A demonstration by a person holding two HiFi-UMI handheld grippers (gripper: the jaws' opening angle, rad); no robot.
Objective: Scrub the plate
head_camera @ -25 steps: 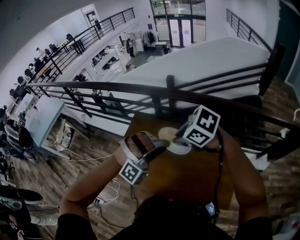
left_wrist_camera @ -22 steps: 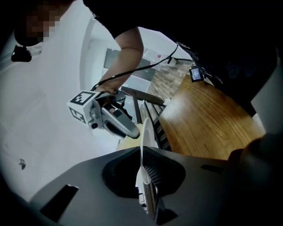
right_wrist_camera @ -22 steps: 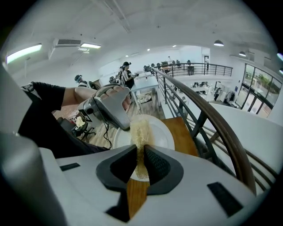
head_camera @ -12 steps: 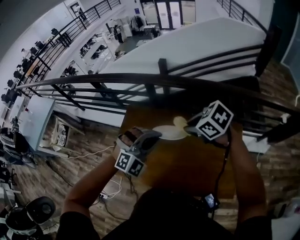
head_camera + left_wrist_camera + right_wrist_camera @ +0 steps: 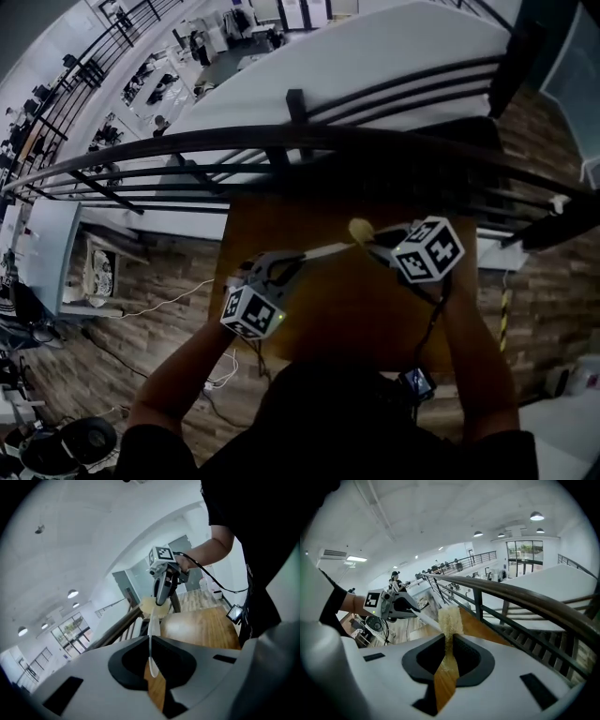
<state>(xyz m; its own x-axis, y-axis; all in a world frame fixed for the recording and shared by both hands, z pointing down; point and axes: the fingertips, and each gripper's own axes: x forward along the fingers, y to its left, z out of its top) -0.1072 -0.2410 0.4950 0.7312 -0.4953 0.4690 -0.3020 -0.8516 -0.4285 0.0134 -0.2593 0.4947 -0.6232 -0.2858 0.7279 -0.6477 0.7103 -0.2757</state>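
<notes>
My left gripper (image 5: 295, 260) is shut on the rim of a white plate (image 5: 325, 249), which I see edge-on as a thin line (image 5: 151, 634) running away from the jaws. In my right gripper (image 5: 373, 242) a pale yellow sponge (image 5: 361, 228) is clamped, its rough tip (image 5: 450, 618) sticking out past the jaws. The sponge (image 5: 151, 605) rests against the plate's far rim, where the right gripper (image 5: 161, 597) meets it. From the right gripper view, the left gripper (image 5: 415, 610) holds the plate (image 5: 427, 620) just left of the sponge. Both hover over the wooden table (image 5: 347, 309).
A dark metal railing (image 5: 300, 141) runs along the table's far edge, with a drop to a lower floor behind it. A black cable (image 5: 433, 319) trails from the right gripper to a small device (image 5: 417, 382) at the person's waist.
Both grippers have sunk closer to the table. The left gripper rolled, so the plate went from showing its face to edge-on. The sponge stayed at the plate's rim.
</notes>
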